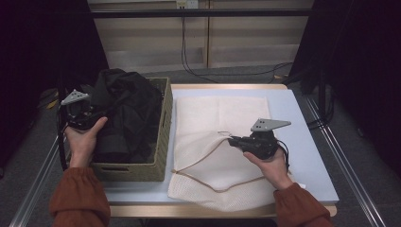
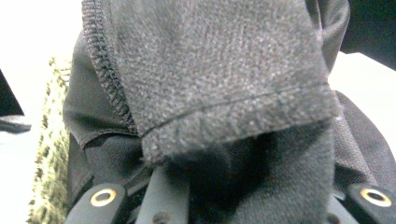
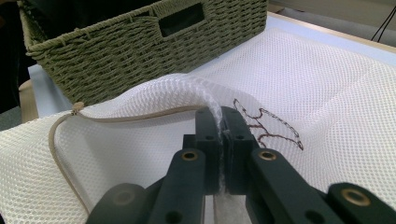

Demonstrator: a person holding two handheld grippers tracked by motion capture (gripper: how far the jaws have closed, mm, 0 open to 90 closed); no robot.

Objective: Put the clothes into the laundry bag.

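A white mesh laundry bag [image 1: 222, 137] lies flat on the table, its beige-trimmed opening toward the basket. My right gripper [image 1: 232, 141] is shut on the bag's upper layer [image 3: 205, 93] and holds that edge lifted off the lower layer. A woven olive basket [image 1: 163, 127] at the left holds dark black clothing [image 1: 125, 109]. My left gripper [image 1: 94, 116] is at the basket's left side, shut on a fold of the black fabric [image 2: 219, 93], which drapes over the jaws and hides their tips.
The basket's wall with its handle slot [image 3: 180, 21] stands close to the bag's opening. The pale blue tabletop [image 1: 307, 151] shows to the right of the bag. Cables [image 1: 198, 71] run across the floor behind the table.
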